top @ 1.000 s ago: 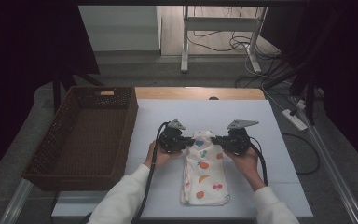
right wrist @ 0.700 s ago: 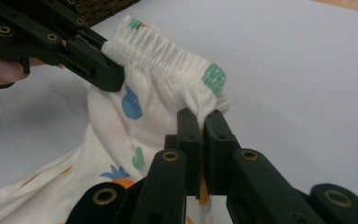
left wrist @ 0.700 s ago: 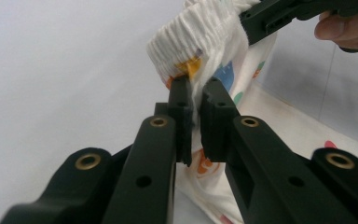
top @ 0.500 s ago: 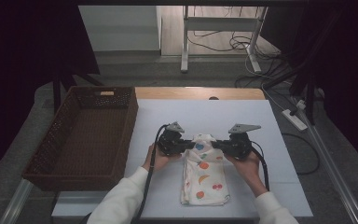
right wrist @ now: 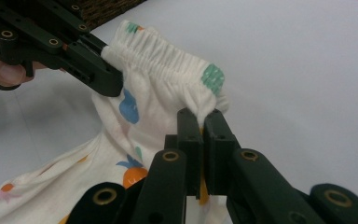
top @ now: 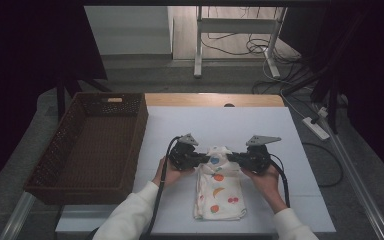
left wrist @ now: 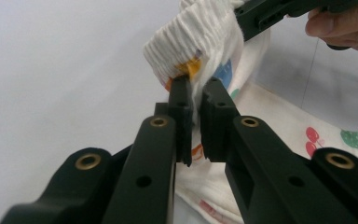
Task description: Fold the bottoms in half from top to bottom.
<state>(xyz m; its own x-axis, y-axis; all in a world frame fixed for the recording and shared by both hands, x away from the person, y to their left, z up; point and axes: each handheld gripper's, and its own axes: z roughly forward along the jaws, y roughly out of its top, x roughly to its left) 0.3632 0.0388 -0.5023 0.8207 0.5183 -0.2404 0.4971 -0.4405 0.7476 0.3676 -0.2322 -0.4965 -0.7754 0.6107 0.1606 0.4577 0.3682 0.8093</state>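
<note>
The jaws of the left gripper (left wrist: 193,95) are clamping one end of the gathered elastic waistband of a small white cotton garment printed with coloured fruit (left wrist: 214,42), and the jaws of the right gripper (right wrist: 199,122) are pinching the other end of that same band, cloth showing between both pairs. In the high view the left gripper (top: 199,159) and right gripper (top: 234,157) are facing each other across the garment (top: 219,192), holding its top edge raised while the rest is lying folded and flat on the white sheet covering the counter (top: 220,125), toward the person's side.

Judging by this, the work is partway through: the garment is already narrowed into a long strip and its waistband is being carried over, probably for a fold toward the near hem. That fold is not yet laid down, and the brown woven wicker basket (top: 95,145) at the left is sitting with nothing in it, so stowing seems to remain.

Compared with a second ago, both grippers are sitting slightly nearer the person, and the lifted waistband has come with them, covering more of the flat part
</note>
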